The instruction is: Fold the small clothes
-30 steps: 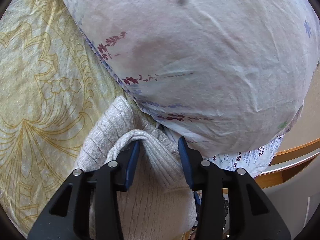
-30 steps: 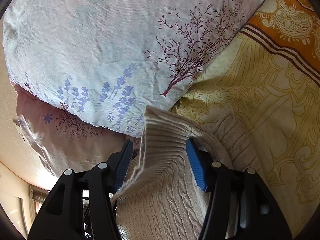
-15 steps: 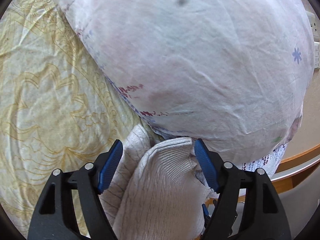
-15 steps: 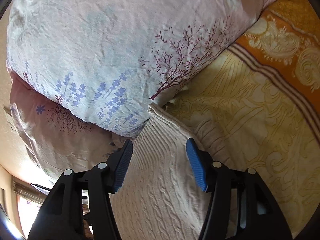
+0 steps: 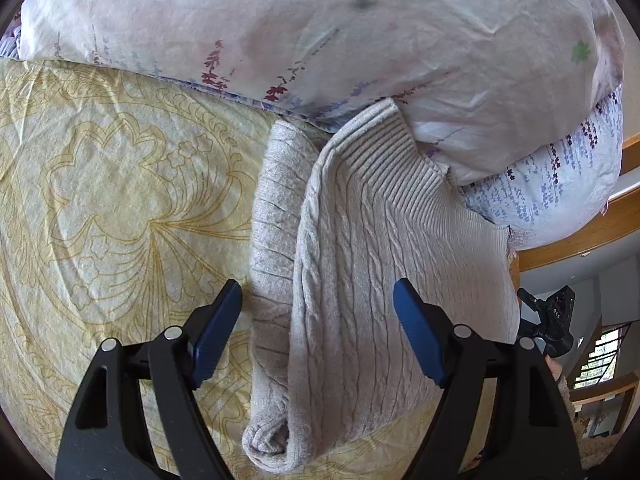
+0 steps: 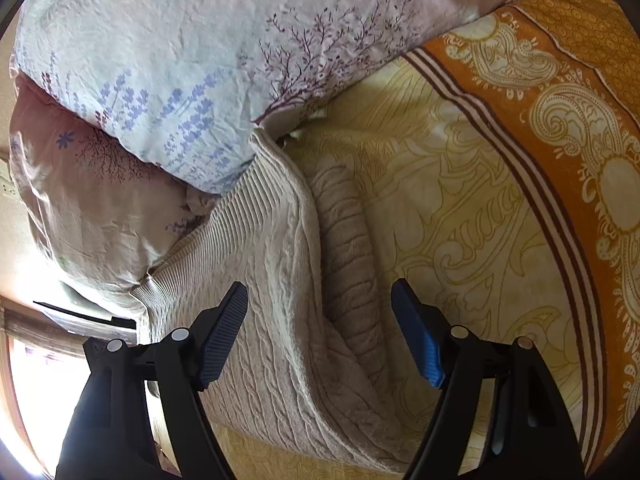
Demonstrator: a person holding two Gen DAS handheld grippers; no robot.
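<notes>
Sweater (image 5: 360, 264) lies folded on the bedspread (image 5: 120, 184), hem against the pillow (image 5: 320, 32). Left gripper (image 5: 316, 332) and right gripper (image 6: 320, 332) opening, pads clear — fold just released. Next: regrasp for the following fold.

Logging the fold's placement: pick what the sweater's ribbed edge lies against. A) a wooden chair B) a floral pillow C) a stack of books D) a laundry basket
B: the beige sweater's ribbed edge runs up against the floral pillow on the yellow bedspread.
</notes>
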